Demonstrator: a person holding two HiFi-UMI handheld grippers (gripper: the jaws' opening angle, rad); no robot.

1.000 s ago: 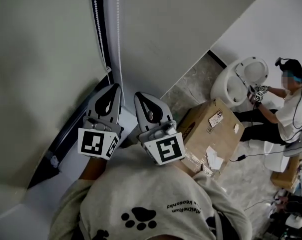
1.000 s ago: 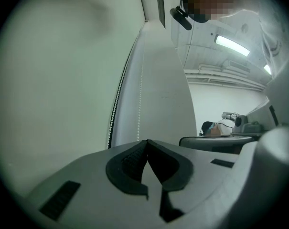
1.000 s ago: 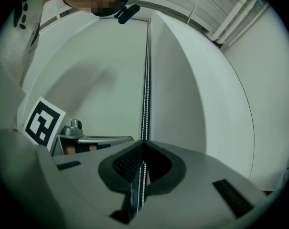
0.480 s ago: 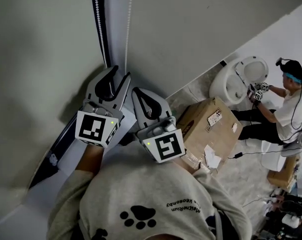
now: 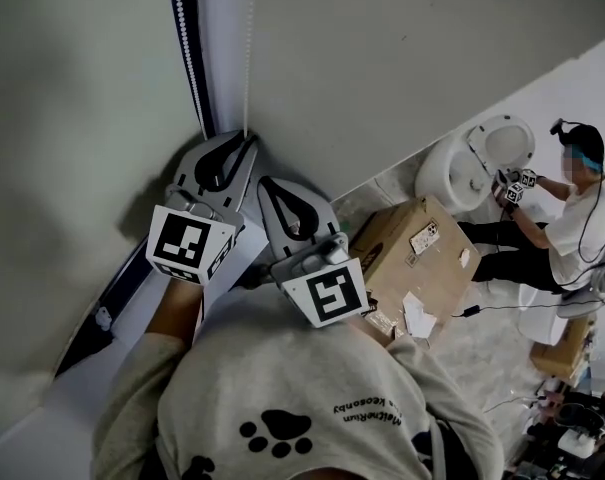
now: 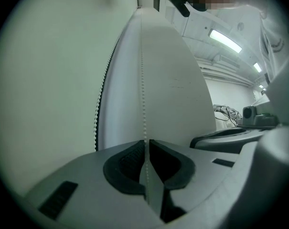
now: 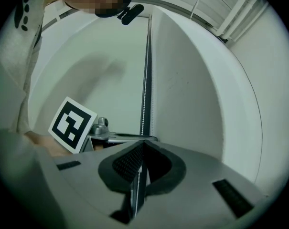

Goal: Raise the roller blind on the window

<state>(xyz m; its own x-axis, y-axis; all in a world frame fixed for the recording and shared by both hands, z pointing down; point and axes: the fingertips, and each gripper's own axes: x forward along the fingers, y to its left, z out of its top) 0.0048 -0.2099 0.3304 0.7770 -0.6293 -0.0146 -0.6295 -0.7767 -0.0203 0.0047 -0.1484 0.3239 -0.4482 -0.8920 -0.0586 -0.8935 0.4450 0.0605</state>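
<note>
The pale roller blind [image 5: 82,118] hangs left of a dark window frame strip [image 5: 194,78]. Its white bead chain [image 5: 249,58] drops straight into my left gripper [image 5: 246,140]. In the left gripper view the chain [image 6: 143,80] enters the jaws of that gripper [image 6: 145,144]; they have just been closing and now pinch it. My right gripper [image 5: 264,181] sits just below and right of the left one. In the right gripper view its pads [image 7: 143,144] are together, with beads of the chain [image 7: 143,109] between them.
A second chain strand [image 5: 185,38] runs along the dark frame. The white sill [image 5: 72,388] lies below the blind. On the floor to the right are a cardboard box [image 5: 417,258] and a white toilet [image 5: 472,163], with another person [image 5: 577,218] sitting beside them.
My left gripper opened, slid up the chain and closed on it higher up. The right gripper has hardly moved.
</note>
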